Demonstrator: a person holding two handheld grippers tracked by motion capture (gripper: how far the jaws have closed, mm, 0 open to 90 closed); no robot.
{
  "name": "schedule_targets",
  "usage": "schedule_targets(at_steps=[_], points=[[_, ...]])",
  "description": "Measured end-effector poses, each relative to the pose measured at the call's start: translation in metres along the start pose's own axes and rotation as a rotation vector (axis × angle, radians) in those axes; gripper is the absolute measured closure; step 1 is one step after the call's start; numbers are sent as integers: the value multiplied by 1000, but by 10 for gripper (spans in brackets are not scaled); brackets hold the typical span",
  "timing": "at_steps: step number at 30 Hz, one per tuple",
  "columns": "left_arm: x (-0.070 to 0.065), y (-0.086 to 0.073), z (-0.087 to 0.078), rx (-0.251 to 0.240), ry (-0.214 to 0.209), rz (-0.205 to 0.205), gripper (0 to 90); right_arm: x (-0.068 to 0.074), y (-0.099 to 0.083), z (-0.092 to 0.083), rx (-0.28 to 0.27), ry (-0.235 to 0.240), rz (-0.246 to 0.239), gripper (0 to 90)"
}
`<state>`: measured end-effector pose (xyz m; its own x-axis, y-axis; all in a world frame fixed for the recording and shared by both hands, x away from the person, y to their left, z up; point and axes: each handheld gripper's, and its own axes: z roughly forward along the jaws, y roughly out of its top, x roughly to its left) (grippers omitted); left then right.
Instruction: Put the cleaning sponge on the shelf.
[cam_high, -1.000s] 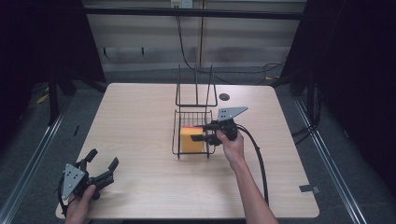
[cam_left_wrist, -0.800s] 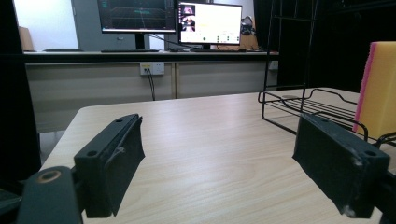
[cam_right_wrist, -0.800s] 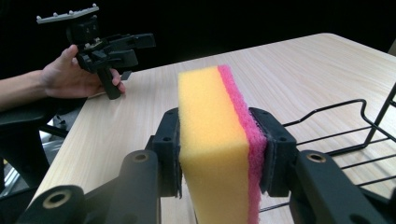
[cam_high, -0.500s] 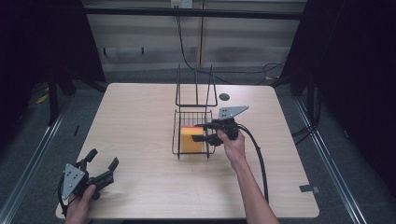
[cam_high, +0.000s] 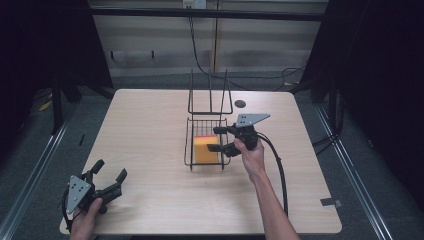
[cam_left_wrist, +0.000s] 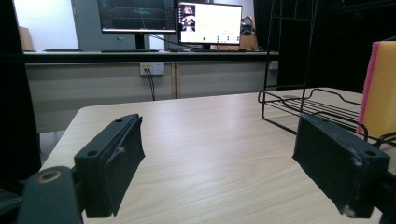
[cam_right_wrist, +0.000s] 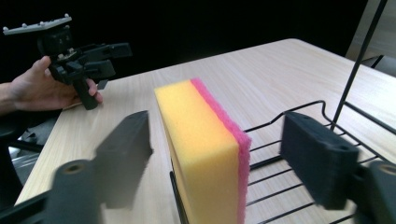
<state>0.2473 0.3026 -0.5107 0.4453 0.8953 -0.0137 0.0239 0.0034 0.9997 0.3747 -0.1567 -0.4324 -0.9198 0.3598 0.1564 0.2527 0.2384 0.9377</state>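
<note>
A yellow sponge with a pink scouring side (cam_high: 205, 149) stands on edge inside a black wire basket (cam_high: 189, 142) at the table's middle. My right gripper (cam_high: 215, 139) reaches in from the basket's right side. In the right gripper view its jaws stand open on either side of the sponge (cam_right_wrist: 205, 144), clear of it, and the left jaw is blurred. My left gripper (cam_high: 110, 170) rests open and empty near the table's front left corner, held by a hand. From the left gripper (cam_left_wrist: 224, 158), the sponge (cam_left_wrist: 379, 88) and basket (cam_left_wrist: 308, 105) lie ahead to the right.
The basket has a tall wire frame (cam_high: 210, 92) rising at its far end. A dark round hole (cam_high: 240, 104) sits in the tabletop behind the basket. The right gripper's cable (cam_high: 277, 170) trails toward the front edge. Monitors (cam_left_wrist: 210, 23) stand beyond the table.
</note>
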Motion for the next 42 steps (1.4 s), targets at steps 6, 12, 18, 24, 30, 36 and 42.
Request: schedule_targets(at_steps=[6, 12, 18, 24, 30, 36, 42], points=[[0, 0, 0, 0, 0, 0, 156, 5, 4, -4, -14, -61, 1, 134], [0, 0, 0, 0, -1, 0, 156, 10, 7, -8, -7, -94, -11, 135], [0, 0, 0, 0, 0, 0, 156, 14, 9, -15, -15, -112, -6, 135], [0, 0, 0, 0, -1, 0, 156, 17, 9, -22, 9, -129, 11, 135], [0, 0, 0, 0, 0, 0, 156, 24, 0, -33, -32, -203, -2, 136], [0, 0, 0, 0, 0, 0, 156, 29, -6, -43, -32, -200, 4, 137], [0, 0, 0, 0, 1, 0, 156, 35, -16, -55, -44, -234, 9, 137]])
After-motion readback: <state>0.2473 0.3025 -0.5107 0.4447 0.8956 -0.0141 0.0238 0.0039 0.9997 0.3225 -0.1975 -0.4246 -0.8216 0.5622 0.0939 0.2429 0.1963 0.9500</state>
